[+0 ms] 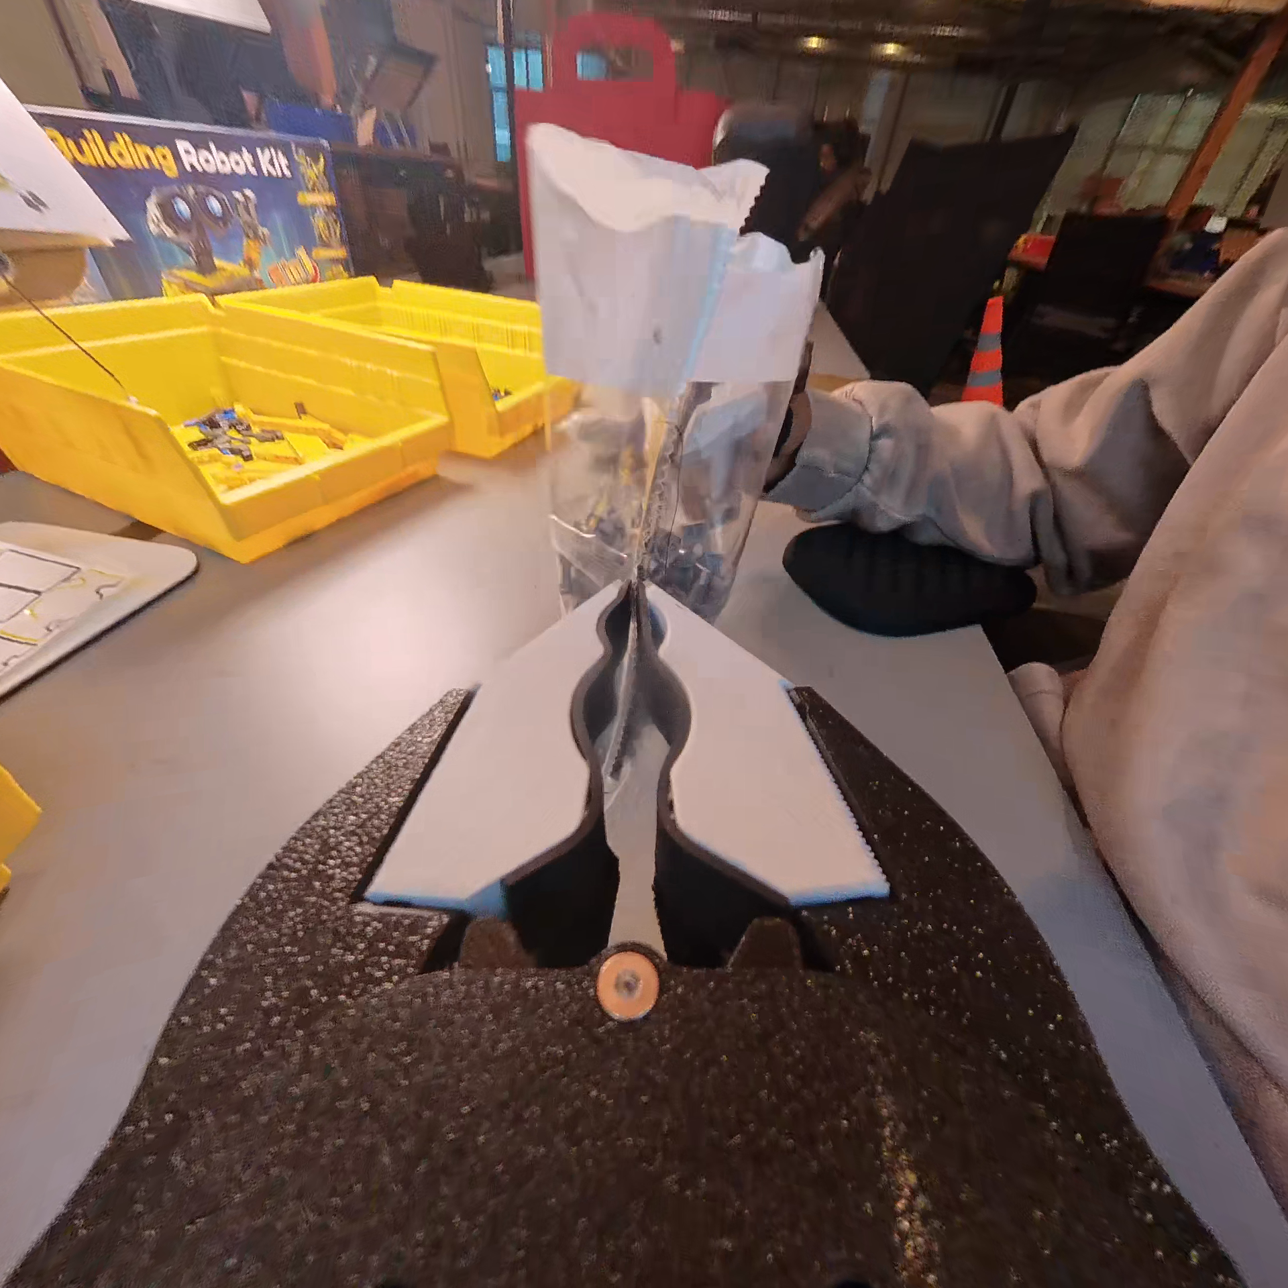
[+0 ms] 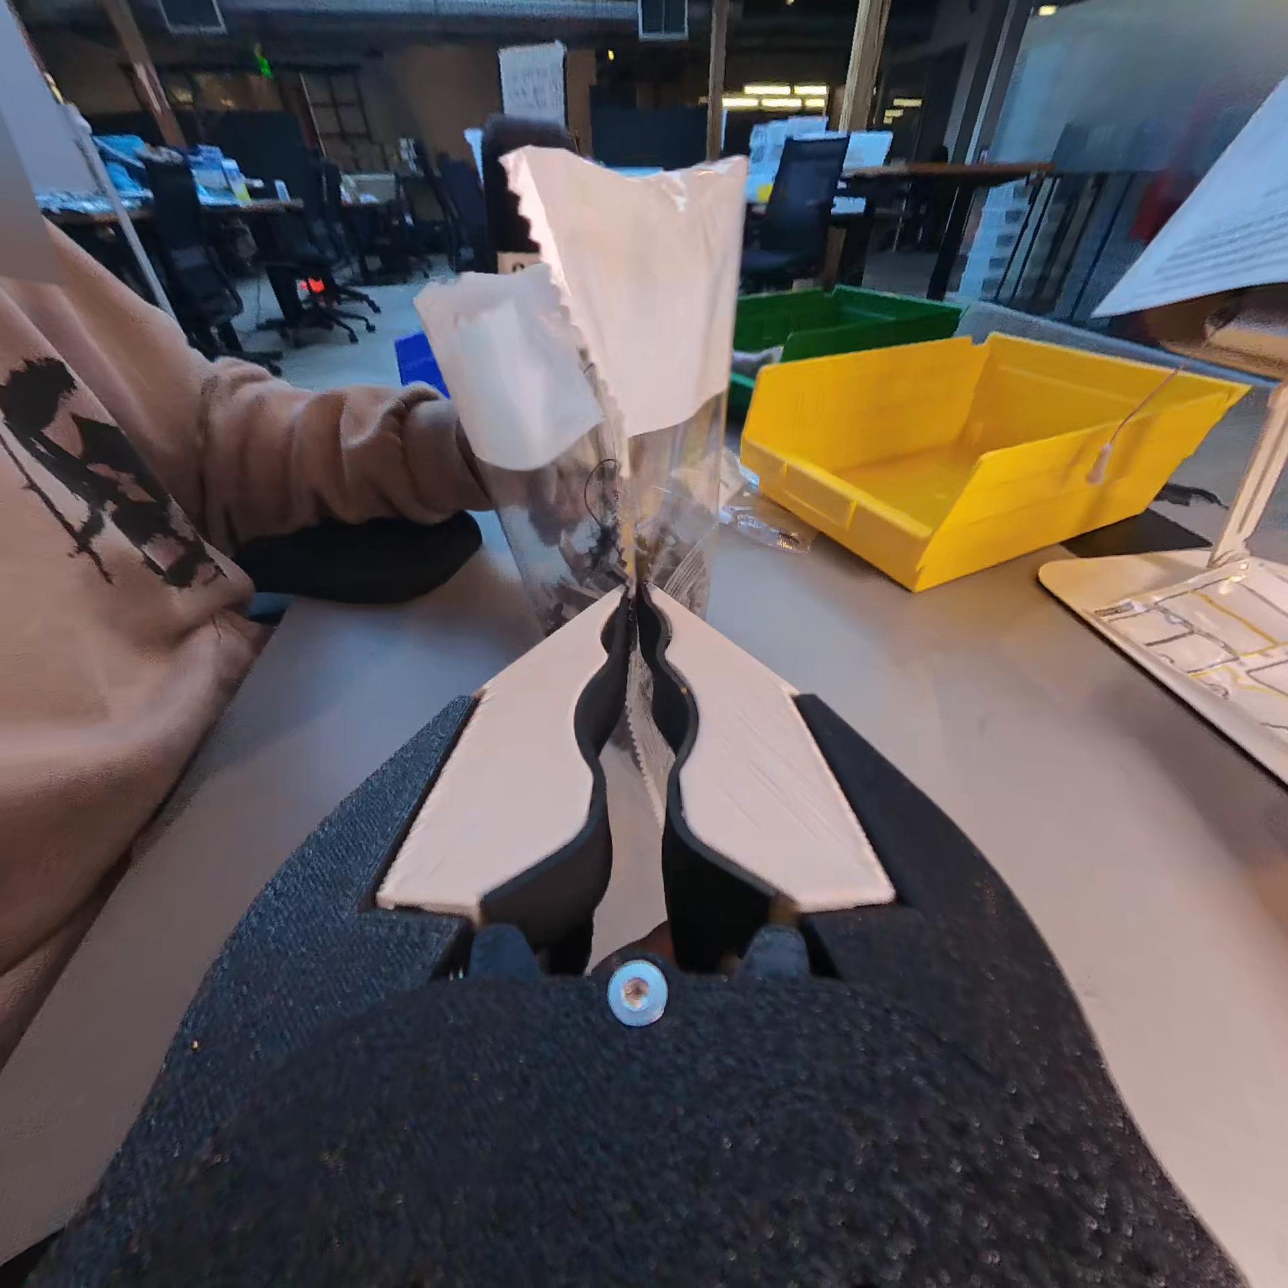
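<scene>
Clear plastic bag (image 1: 648, 446) of small dark parts is pinched on both sides: your left gripper (image 1: 635, 592) is clamped on one edge seam, your right gripper (image 2: 635, 592) on the opposite one, so it hangs upright between the tips, above the grey table (image 1: 279, 697). The white top looks torn open. Yellow bins (image 1: 230, 390) sit off to the left gripper's left. Risk, I'd say: tilt it or loosen one pinch and the parts spill.
</scene>
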A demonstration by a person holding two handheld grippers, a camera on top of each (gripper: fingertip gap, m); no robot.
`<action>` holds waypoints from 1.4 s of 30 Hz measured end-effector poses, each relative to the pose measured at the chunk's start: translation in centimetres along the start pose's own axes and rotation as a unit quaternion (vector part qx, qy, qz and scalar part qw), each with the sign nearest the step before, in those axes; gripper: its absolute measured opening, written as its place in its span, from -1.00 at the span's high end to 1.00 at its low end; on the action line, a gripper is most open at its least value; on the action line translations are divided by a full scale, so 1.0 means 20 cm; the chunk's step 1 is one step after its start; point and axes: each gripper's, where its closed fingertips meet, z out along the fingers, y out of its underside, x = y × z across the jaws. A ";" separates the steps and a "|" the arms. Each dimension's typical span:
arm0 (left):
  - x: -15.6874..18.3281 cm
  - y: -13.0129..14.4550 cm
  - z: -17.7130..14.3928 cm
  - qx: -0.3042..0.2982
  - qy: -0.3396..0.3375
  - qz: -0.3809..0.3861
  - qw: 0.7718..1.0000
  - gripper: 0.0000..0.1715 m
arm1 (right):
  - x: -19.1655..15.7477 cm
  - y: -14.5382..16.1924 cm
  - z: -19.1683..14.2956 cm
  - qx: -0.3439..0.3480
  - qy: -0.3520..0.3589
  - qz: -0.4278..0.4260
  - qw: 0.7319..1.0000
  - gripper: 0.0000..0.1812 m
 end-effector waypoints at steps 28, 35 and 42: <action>0.10 0.18 -0.09 -0.055 0.043 0.031 0.997 1.00 | -0.14 0.11 0.13 -0.021 -0.028 -0.045 0.998 0.97; 0.11 0.11 0.02 -0.050 0.030 0.043 0.997 0.11 | -0.19 0.11 0.19 -0.022 -0.026 -0.151 0.988 1.00; 0.14 0.14 0.06 -0.071 0.022 0.102 0.992 1.00 | -0.18 0.13 0.17 -0.048 -0.010 -0.179 0.983 0.89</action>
